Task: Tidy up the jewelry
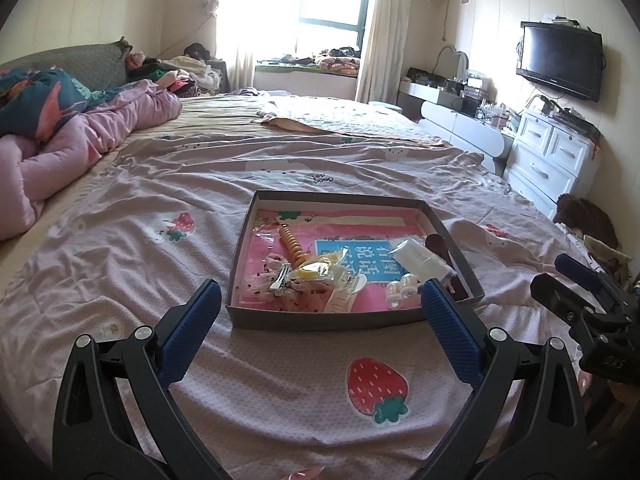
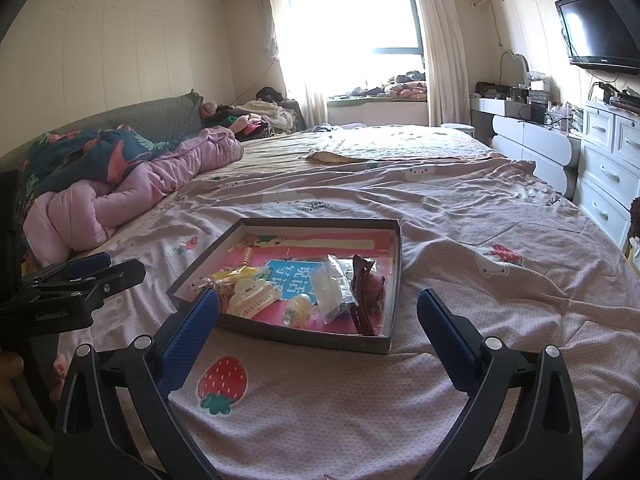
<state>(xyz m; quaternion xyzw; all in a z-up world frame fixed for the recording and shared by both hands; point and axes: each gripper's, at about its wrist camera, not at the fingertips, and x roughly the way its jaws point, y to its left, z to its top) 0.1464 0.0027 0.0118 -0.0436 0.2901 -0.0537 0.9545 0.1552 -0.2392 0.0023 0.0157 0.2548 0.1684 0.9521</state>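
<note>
On the bed's pink strawberry-print sheet (image 1: 280,380), the left gripper (image 1: 320,320) hovers with its blue-padded jaws spread wide and empty, just short of the shallow grey cardboard box (image 1: 320,320) that holds all the jewelry in sight. Inside, from left to right, lie a floral fabric bow with a metal clip (image 1: 276,280), an orange spiral hair tie (image 1: 291,245), a white plastic claw clip (image 1: 340,298), two clear round beads (image 1: 402,288), a clear plastic packet (image 1: 420,258) and a dark red hair clip (image 2: 362,300). The right gripper (image 2: 318,320) is likewise wide open over the sheet, holding nothing. With everything already in the box, the scene fits either sorting still ahead or sorting finished. Any grasp would do best across a piece's narrow width. The spiral tie's long axis runs away from the camera, leaning slightly leftward; the red clip lies lengthwise along the box's right wall.
</note>
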